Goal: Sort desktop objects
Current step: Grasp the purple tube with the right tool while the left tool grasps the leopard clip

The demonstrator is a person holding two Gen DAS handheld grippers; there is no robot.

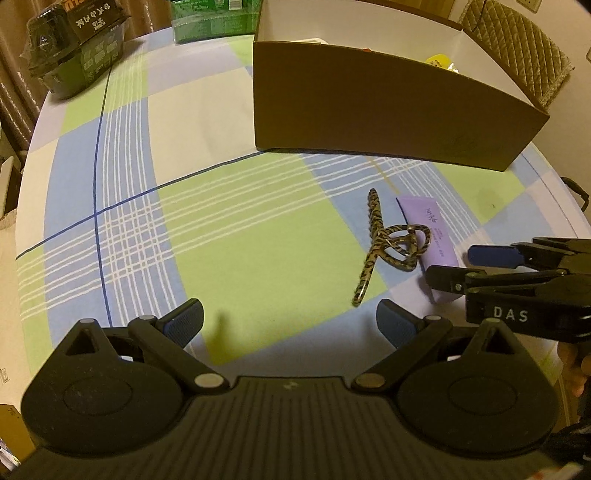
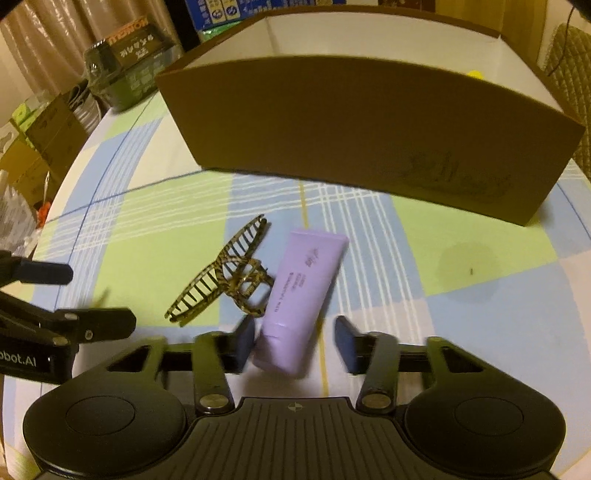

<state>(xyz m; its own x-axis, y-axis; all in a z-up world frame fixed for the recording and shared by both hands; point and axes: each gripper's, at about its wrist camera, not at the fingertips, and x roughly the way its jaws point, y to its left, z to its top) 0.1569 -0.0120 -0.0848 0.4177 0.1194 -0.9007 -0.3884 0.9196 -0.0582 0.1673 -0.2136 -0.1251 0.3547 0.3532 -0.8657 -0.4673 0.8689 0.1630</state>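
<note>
A purple tube (image 2: 306, 280) lies on the checked tablecloth, cap end towards me. My right gripper (image 2: 295, 343) straddles that end: the left pad touches the tube, while the right pad (image 2: 345, 345) stands a little off it. The left wrist view shows the same tube (image 1: 432, 225) and my right gripper (image 1: 448, 264) at the right. A leopard-print hair claw (image 2: 221, 273) rests just left of the tube, touching it. My left gripper (image 1: 290, 325) hangs open over bare cloth, left of the hair claw (image 1: 373, 251), with nothing between its fingers.
A brown cardboard box (image 1: 369, 103) with a white inside stands behind the objects, a yellow item (image 1: 439, 61) in it. A black packaged container (image 1: 74, 48) and a green box (image 1: 210, 18) sit at the far table edge. A quilted chair (image 1: 524, 48) is behind.
</note>
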